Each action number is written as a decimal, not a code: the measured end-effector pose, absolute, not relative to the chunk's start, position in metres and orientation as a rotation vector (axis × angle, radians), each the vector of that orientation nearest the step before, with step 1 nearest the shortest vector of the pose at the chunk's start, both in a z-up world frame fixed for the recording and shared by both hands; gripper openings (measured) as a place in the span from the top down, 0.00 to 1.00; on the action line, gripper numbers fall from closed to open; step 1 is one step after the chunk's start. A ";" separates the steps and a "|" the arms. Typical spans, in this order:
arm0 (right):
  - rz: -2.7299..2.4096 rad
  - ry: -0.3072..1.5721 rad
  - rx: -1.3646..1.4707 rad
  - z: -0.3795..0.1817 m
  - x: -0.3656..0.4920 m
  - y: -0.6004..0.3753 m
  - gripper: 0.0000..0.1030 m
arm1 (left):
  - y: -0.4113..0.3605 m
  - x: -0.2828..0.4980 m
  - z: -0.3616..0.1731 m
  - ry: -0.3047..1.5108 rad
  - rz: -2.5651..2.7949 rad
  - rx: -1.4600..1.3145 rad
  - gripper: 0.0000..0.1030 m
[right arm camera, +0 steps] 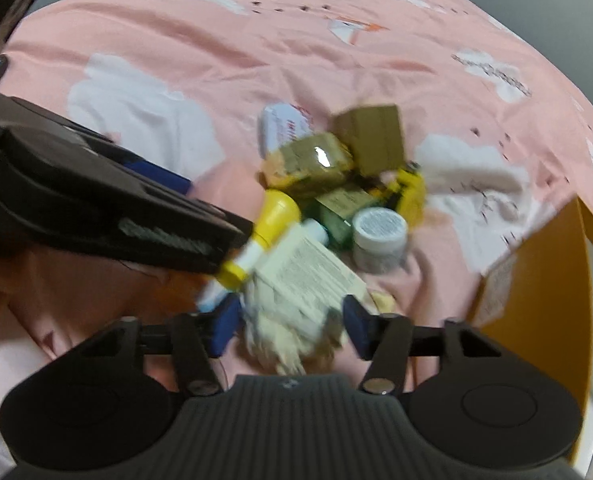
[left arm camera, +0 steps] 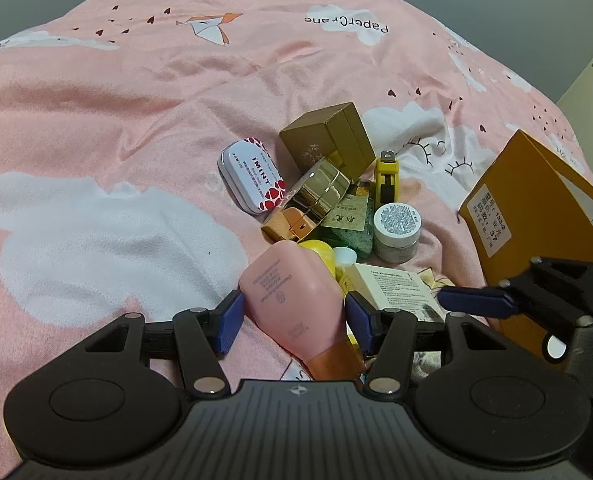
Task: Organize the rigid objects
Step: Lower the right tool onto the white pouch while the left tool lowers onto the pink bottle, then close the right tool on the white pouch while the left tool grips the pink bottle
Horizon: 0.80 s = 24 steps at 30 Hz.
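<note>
A pile of small rigid items lies on a pink bedspread (left arm camera: 108, 112). In the left wrist view my left gripper (left arm camera: 294, 316) is shut on a pink bottle (left arm camera: 296, 300) with an orange cap. Beyond it lie a cream box (left arm camera: 392, 286), a white jar (left arm camera: 398, 230), a gold compact (left arm camera: 316, 196), a white IMINT tin (left arm camera: 252, 178), a brown box (left arm camera: 328, 138) and a yellow clip (left arm camera: 386, 180). In the blurred right wrist view my right gripper (right arm camera: 290, 322) has its fingers on both sides of the cream box (right arm camera: 300, 276); contact is unclear. A yellow-capped tube (right arm camera: 264, 228) lies beside it.
An open orange cardboard box (left arm camera: 536, 216) stands at the right of the pile, also at the right edge of the right wrist view (right arm camera: 536, 276). The left gripper's body (right arm camera: 96, 208) crosses the left side of the right wrist view. Grey wall lies beyond the bed.
</note>
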State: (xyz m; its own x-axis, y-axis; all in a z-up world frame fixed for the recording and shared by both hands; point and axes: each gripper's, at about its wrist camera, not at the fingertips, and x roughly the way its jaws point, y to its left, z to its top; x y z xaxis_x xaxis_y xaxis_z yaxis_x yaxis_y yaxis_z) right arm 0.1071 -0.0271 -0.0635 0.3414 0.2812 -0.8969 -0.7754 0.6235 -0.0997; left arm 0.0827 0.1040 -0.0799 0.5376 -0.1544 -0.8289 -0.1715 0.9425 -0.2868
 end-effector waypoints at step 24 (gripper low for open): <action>0.583 0.895 -0.669 -0.073 0.127 -0.024 0.71 | 0.101 0.096 -0.091 1.009 0.001 -0.326 0.40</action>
State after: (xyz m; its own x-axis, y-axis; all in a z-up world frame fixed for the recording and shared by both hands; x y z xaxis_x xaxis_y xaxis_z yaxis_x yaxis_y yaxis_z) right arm 0.1274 -0.0236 -0.0726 0.5011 0.1792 -0.8466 -0.7024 0.6557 -0.2769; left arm 0.0956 0.1014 -0.0907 0.5372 -0.1488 -0.8302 -0.1508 0.9515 -0.2681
